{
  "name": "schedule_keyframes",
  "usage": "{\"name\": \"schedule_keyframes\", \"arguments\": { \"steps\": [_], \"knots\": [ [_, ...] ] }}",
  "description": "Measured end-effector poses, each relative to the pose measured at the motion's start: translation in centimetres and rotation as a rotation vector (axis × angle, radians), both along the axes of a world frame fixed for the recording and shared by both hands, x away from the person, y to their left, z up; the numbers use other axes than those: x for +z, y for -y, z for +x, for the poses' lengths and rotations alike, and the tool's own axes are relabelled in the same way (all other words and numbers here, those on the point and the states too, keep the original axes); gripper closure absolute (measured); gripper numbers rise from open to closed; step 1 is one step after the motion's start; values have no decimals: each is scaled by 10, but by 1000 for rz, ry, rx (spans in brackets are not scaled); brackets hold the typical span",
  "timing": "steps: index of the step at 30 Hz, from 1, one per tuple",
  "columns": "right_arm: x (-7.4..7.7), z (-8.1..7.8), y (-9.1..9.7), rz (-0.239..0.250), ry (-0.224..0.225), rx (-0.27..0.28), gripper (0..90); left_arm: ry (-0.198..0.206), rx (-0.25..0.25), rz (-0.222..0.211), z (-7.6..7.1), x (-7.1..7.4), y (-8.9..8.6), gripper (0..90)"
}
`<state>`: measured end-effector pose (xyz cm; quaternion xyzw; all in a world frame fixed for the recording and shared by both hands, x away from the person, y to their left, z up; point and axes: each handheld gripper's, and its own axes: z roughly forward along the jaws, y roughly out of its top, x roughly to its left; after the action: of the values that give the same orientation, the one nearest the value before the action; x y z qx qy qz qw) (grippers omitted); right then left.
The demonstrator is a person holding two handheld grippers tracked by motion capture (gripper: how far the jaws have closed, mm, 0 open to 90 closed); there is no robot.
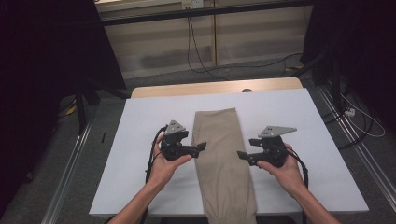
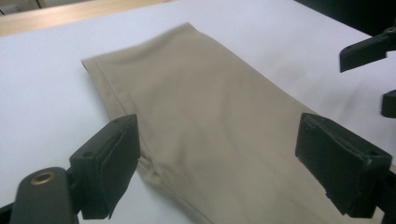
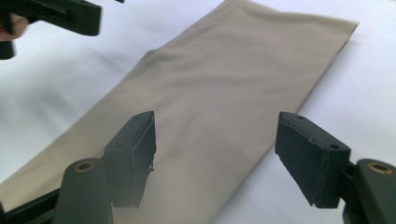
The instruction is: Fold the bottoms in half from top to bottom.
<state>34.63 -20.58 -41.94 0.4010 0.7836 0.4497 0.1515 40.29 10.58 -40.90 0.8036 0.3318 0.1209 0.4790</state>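
**Folded trousers lie between two open hand-held grippers**

The folded khaki trousers (image 1: 225, 161) lie as a long narrow strip down the middle of the white worktop (image 1: 140, 126); their long axis runs from the person's edge straight away toward the far side, so it crosses the line that joins the two tools at a right angle. The left hand-held gripper (image 1: 201, 147) sits just beside the strip's left edge, its jaws pointing inward at the cloth; the right hand-held gripper (image 1: 242, 155) sits just beside the right edge, likewise pointing inward; each is about equally near its own edge, so neither hand has the advantage.

In the left gripper view the cloth (image 2: 201, 121) spreads ahead and between the two black pads (image 2: 119, 163), which stand wide apart with nothing pressed between them; the right gripper view shows the same, the fabric (image 3: 219, 107) running off slantwise beyond its parted pads (image 3: 135, 154); both tools hold nothing.

Judged from this, the next move turns on each tool closing on the long edge nearest it; the trousers lie inward of both.
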Motion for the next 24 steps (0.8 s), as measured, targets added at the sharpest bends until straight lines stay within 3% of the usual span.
{"name": "schedule_keyframes", "arguments": {
  "steps": [3, 6, 10, 16, 17, 20, 24],
  "knots": [
    [-2, 23, -2, 0, 11, -21, 291, 12, 24, 40, 21, -1, 1, 154],
    [0, 45, -3, 9, 12, -32, 296, 3, 57, -6, 42, -4, 1, 159],
    [3, 75, -4, 9, 5, -61, 294, -16, 92, 28, 71, -5, 3, 150],
    [2, 121, -4, -5, -3, -103, 274, -33, 129, 28, 105, -11, 3, 123],
    [0, 131, -4, -29, 1, -116, 286, -35, 135, 28, 110, -11, 3, 133],
    [-4, 153, -5, -42, -15, -138, 362, -42, 141, 34, 124, -17, 6, 214],
    [-16, 178, -4, -63, -58, -184, 406, -74, 141, 45, 137, -27, 11, 288]
  ]
}}
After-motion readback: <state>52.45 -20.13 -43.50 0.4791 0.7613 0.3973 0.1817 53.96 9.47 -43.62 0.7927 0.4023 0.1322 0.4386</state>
